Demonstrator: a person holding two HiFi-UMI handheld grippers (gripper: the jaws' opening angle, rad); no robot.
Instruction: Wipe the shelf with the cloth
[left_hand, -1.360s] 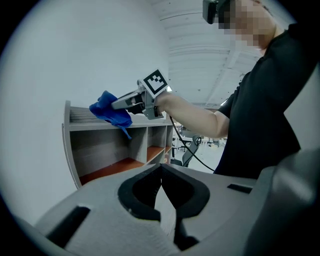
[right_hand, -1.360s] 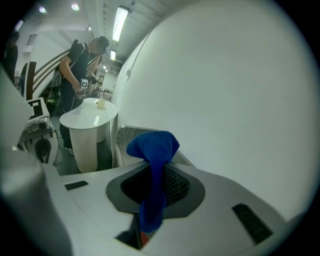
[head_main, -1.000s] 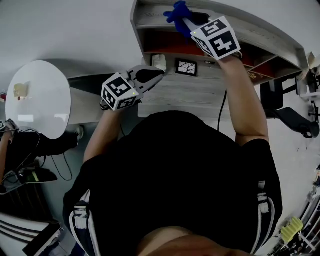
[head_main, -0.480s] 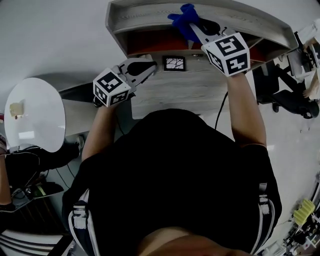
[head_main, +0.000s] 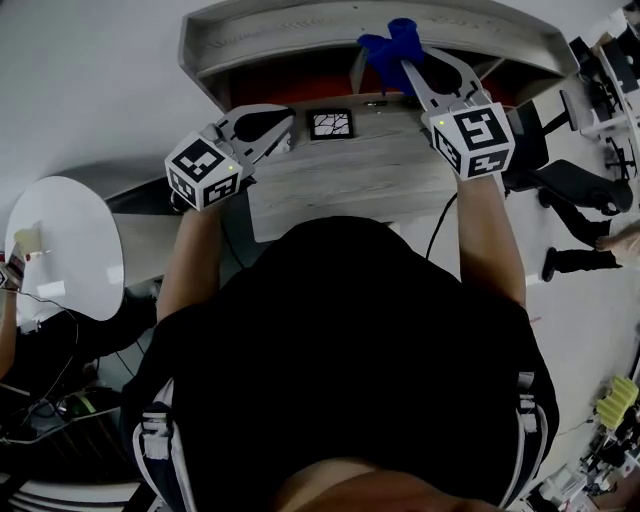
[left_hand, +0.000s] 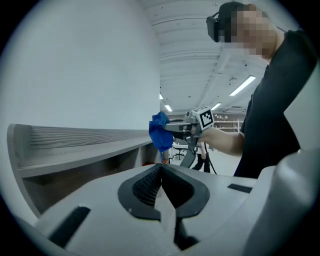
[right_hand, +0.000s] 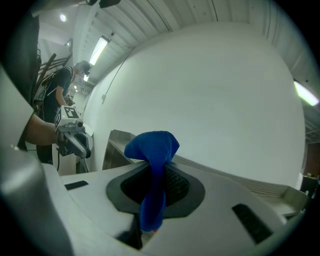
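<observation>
The right gripper (head_main: 398, 62) is clamped on the blue cloth (right_hand: 153, 150). The cloth's pinched between its jaws, with a bunched wad poking out past the tips and a tail hanging back toward the gripper's body. That wad sits right up at the top board of the grey wood-grain shelf (head_main: 290, 30), just ahead of the jaws, though whether it's actually touching the board is hard to tell. The left gripper (left_hand: 160, 176) is squeezed closed on nothing, jaws meeting edge to edge. It's held lower and well off to the left of the right one, tips near the shelf's left end over the desk (head_main: 350, 185). Just right of those tips there's a small dark square tile (head_main: 329, 124) with a white crackle pattern
</observation>
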